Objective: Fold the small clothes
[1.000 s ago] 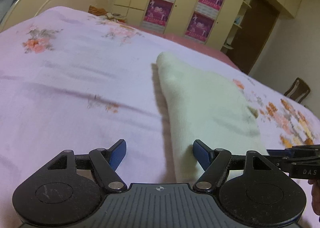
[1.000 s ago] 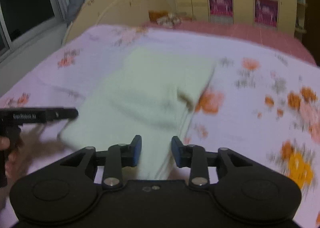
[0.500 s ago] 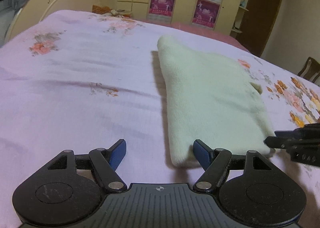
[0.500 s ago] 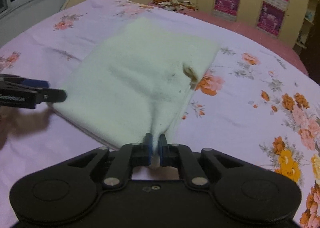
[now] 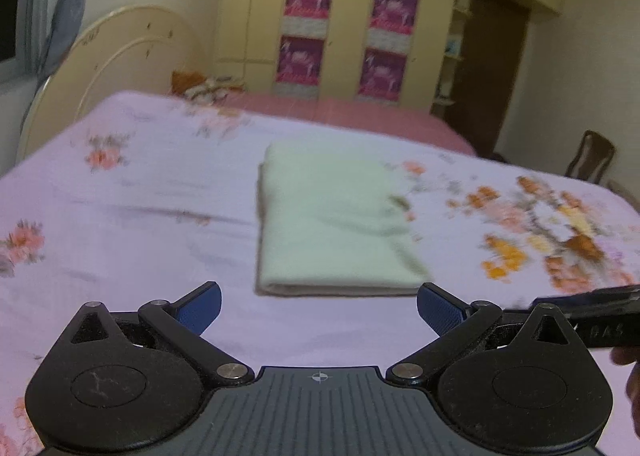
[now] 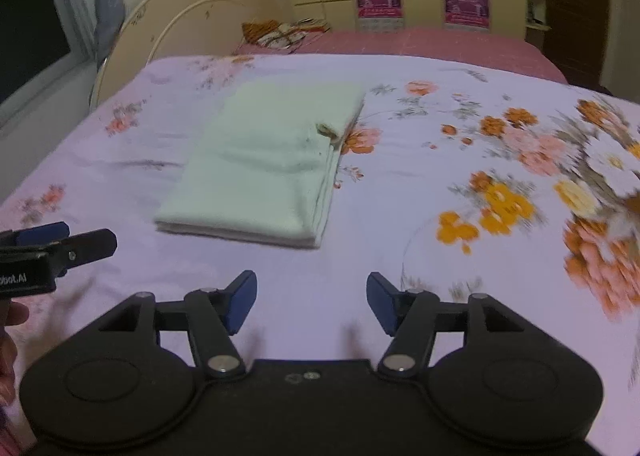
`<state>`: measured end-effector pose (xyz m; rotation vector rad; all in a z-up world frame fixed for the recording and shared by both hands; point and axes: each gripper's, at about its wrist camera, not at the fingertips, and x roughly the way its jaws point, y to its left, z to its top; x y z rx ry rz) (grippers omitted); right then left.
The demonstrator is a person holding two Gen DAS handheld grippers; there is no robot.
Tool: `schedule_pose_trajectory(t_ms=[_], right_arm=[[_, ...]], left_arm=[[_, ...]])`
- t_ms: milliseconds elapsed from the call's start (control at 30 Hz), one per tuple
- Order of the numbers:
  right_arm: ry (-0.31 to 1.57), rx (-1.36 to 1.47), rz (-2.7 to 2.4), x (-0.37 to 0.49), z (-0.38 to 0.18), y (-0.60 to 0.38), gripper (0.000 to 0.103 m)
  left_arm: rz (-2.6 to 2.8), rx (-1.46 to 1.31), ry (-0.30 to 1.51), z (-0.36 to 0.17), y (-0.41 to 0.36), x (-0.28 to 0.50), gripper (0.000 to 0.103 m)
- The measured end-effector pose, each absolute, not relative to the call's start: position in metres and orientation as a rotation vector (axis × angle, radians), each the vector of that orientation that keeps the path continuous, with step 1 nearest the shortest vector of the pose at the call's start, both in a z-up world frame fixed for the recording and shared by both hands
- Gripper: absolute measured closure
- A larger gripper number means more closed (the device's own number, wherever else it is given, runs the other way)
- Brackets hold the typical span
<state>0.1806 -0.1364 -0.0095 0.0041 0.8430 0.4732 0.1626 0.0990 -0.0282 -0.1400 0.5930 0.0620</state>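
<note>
The folded pale cloth lies flat on the bed, just ahead of both tools: left tool and right tool are opening, empty.

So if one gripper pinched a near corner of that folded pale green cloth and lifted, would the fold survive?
Probably not. The folded cloth looks soft and floppy, with loose stacked layers showing along its right edge, so lifting one corner would likely peel them apart. It also seems light, so a push might slide or bunch it on the bedsheet rather than move it neatly.
</note>
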Motion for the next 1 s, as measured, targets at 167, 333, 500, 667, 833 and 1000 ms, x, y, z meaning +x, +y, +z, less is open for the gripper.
schedule_pose_trajectory(t_ms=[167, 333, 500, 667, 833, 1000], right_arm=[[0.797, -0.027, 0.501, 0.143, 0.019, -0.139, 0.039], [0.754, -0.061, 0.45, 0.118, 0.042, -0.144, 0.03], [0.659, -0.006, 0.473, 0.082, 0.063, -0.155, 0.03], [0.637, -0.007, 0.453, 0.069, 0.069, -0.156, 0.03], [0.621, -0.003, 0.439, 0.068, 0.074, -0.155, 0.03], [0.609, -0.002, 0.433, 0.065, 0.077, -0.152, 0.03]], left_arm=[[0.043, -0.157, 0.568, 0.002, 0.086, 0.131, 0.0], [0.024, -0.139, 0.513, 0.024, 0.074, 0.098, 0.0], [0.017, -0.135, 0.48, 0.036, 0.066, 0.073, 0.0], [0.01, -0.118, 0.471, 0.042, 0.063, 0.061, 0.0], [0.005, -0.112, 0.459, 0.046, 0.063, 0.056, 0.0], [0.0, -0.106, 0.45, 0.05, 0.065, 0.054, 0.0]])
